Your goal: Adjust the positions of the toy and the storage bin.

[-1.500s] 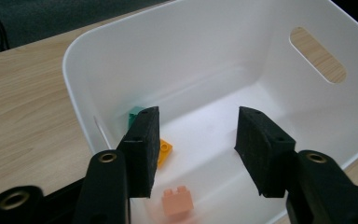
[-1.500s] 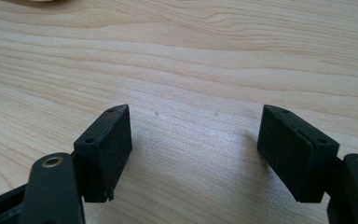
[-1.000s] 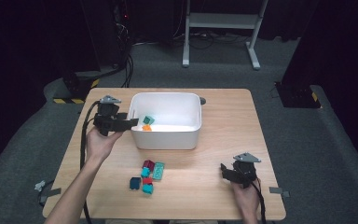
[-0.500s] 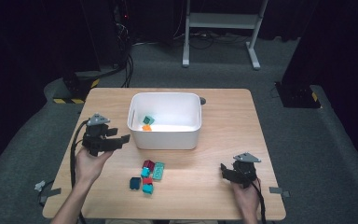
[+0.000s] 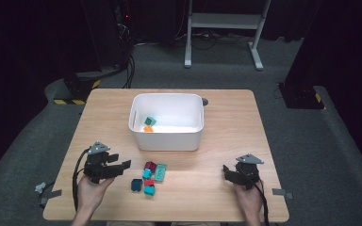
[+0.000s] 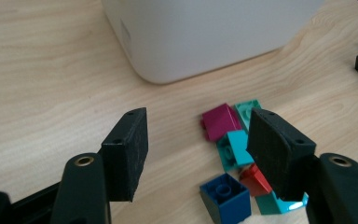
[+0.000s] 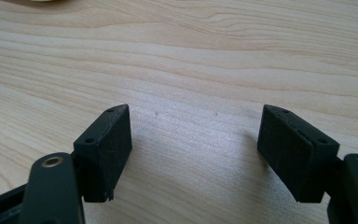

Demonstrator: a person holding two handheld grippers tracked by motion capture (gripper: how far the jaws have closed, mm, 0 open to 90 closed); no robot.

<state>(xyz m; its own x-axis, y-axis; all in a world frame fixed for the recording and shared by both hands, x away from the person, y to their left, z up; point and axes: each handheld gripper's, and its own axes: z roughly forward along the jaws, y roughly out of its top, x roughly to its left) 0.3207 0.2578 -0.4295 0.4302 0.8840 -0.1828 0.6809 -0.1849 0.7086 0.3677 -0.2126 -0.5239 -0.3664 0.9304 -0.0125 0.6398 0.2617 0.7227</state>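
Small plastic building bricks (image 5: pixel 149 178) lie in a loose cluster on the wooden bench (image 5: pixel 226 122), just right of the left claw (image 5: pixel 122 165); the cluster's long axis runs toward the white plastic tub (image 5: pixel 167 139). That claw's jaws have just been opening and stand wide with nothing between them, pointing at the dark blue square brick (image 6: pixel 226 195). The right claw (image 5: pixel 226 170) rests wide and empty, well apart.

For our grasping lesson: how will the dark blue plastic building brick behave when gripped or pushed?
The dark blue plastic building brick looks rigid, so probably won't deform. Its flat base suggests sliding, not rolling. Smooth glossy sides may slip slightly.
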